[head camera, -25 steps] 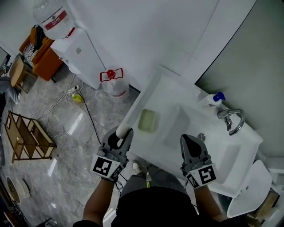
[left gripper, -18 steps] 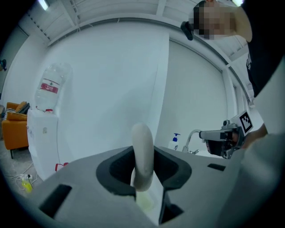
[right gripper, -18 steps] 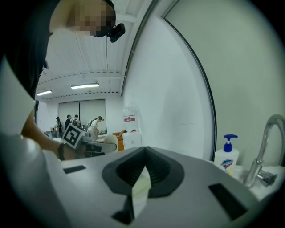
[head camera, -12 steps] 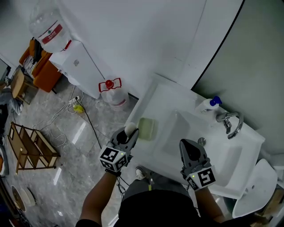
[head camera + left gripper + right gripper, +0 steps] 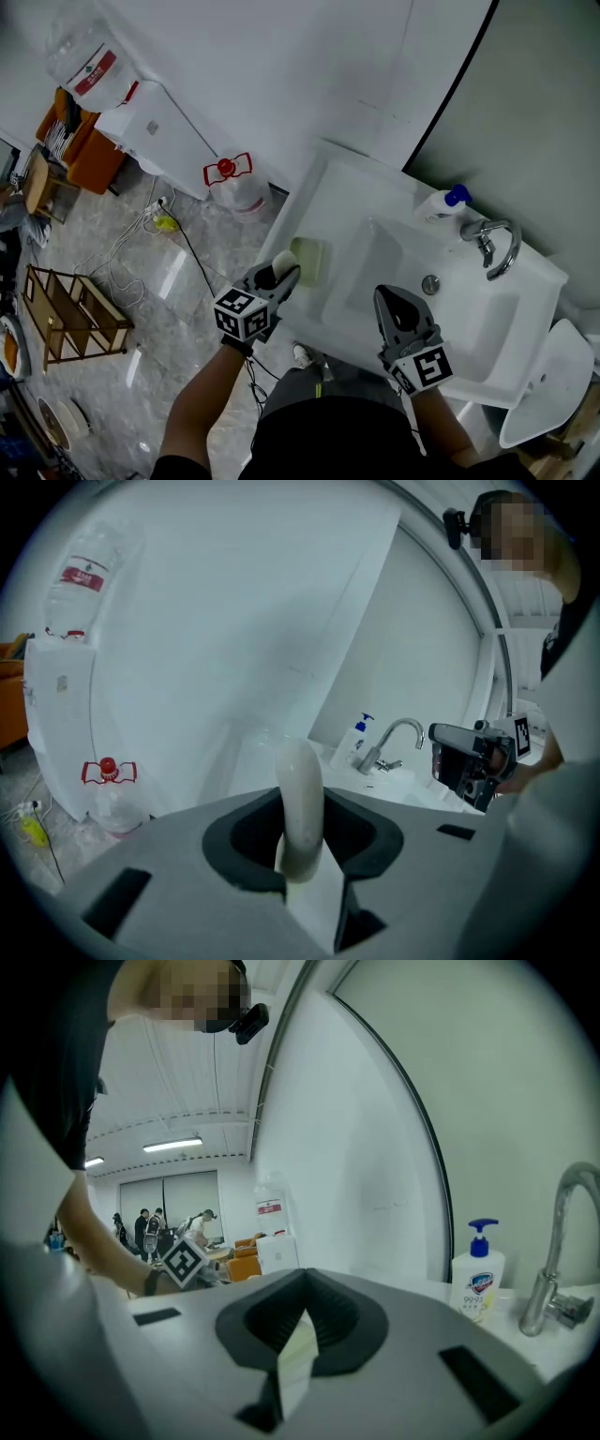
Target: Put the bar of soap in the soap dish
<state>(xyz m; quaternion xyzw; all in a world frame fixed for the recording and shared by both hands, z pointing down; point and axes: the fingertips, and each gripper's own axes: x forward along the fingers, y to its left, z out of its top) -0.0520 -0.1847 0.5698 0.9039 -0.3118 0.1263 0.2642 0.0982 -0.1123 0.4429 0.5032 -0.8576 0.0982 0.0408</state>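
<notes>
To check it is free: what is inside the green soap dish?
The soap dish looks empty where visible. The left gripper, shut on the bar of soap, covers its left edge, so that part is unseen.

Office washroom: white sink (image 5: 469, 323), faucet (image 5: 499, 246), water dispenser (image 5: 155, 127)

Both tools are grey moulded plastic with black-lined jaw pockets. The left hand-held gripper (image 5: 284, 270) and the right hand-held gripper (image 5: 391, 300) each carry a white cube printed with black square markers: the left cube (image 5: 240, 317) and the right cube (image 5: 422, 367). The person wears a black short-sleeved top (image 5: 328, 441), a dark wristband (image 5: 150, 1282) and a small black head-mounted camera (image 5: 246, 1020).
</notes>
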